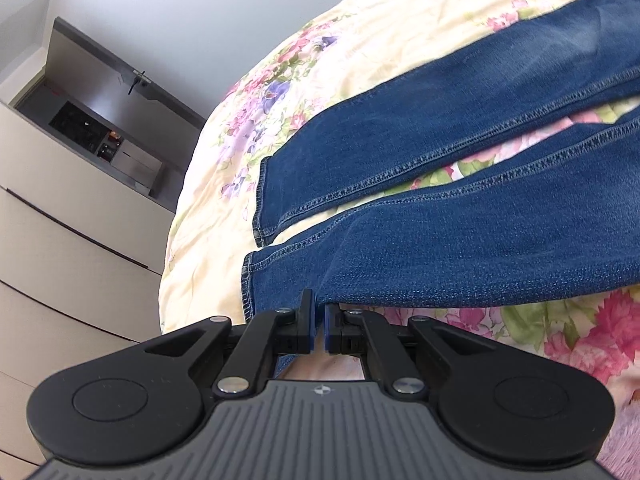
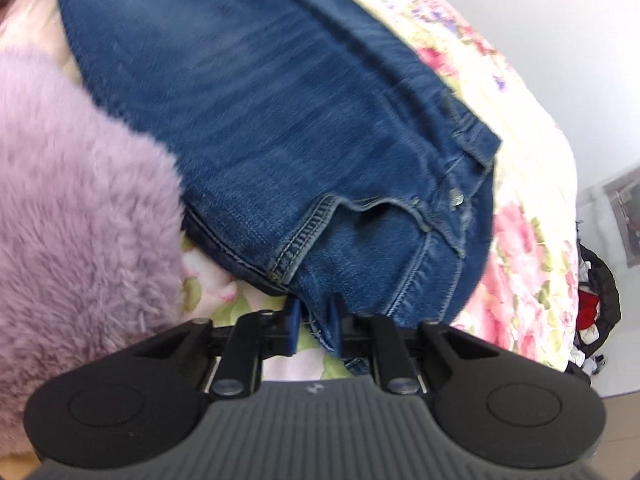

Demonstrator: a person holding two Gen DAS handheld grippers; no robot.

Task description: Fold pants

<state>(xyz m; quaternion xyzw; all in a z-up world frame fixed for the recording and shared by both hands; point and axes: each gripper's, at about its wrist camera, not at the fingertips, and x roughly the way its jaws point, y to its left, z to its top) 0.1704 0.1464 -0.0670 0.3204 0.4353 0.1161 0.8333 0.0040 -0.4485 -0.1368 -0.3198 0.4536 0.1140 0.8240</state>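
Two tools grip the blue jeans (image 1: 460, 216) lying on the floral bedspread (image 1: 224, 184): the left tool (image 1: 319, 322) clenches a leg's outer seam, the right tool (image 2: 314, 322) the waistband edge. Denim looks heavy, floppy, unslippery; seams and waistband hold best.

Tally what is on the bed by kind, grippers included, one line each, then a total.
Jeans: 1
Floral bedspread: 1
Fluffy lilac item: 1
Grippers: 2, the left gripper shut on a leg edge, the right gripper shut on the waist end
Total: 5
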